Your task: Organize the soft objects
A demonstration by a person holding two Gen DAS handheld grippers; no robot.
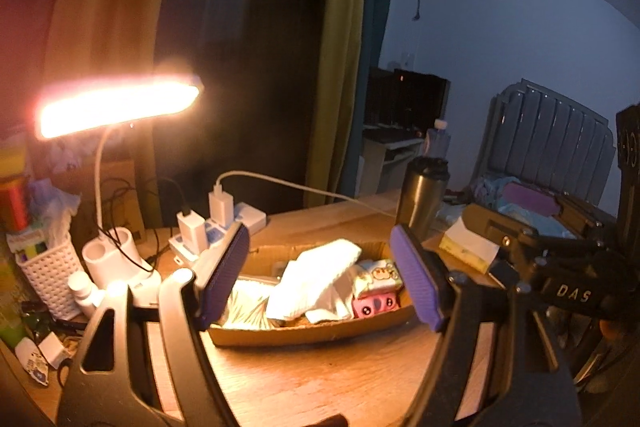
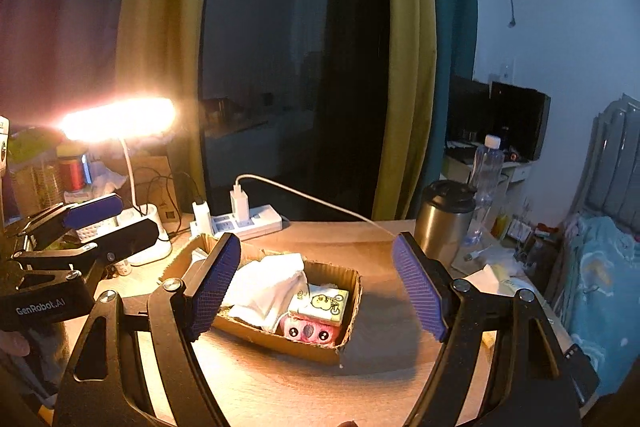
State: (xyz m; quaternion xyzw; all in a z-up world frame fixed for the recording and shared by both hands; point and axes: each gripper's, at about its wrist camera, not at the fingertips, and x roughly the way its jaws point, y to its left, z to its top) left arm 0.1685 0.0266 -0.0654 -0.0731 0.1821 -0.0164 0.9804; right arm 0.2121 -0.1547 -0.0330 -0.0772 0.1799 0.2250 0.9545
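Both pairs of purple-padded fingers stand wide apart and hold nothing: we see our left gripper (image 1: 320, 279) and our right gripper (image 2: 316, 291) each framing the cardboard tray (image 2: 280, 341) from above, with no pad touching it. In the right wrist view the left gripper (image 2: 108, 219) also shows at nine o'clock, its jaws parted and empty.

On the wooden desk (image 2: 280, 395) the tray sits at the centre of both views. Inside it, a white folded cloth (image 2: 268, 287) is draped over the middle, rumpled and partly overlapping what lies beneath. Toward four o'clock of the cloth, a small printed tissue pack (image 2: 320, 307) rests on a pink plush-looking item (image 2: 308, 333), both tucked against the tray's near corner.

We judge all three light and yielding. The cloth will sag and unfold if pinched at one edge, so we would take it across a thick fold near its middle. The tissue pack looks film-wrapped and likely slippery; gripping it across its short sides should hold best. The pink piece will squash, so a gentle squeeze across its body suffices.

At ten o'clock the lit desk lamp (image 1: 116, 107) glares, and a steel tumbler (image 2: 444, 223) stands at two o'clock, well apart from the tray.
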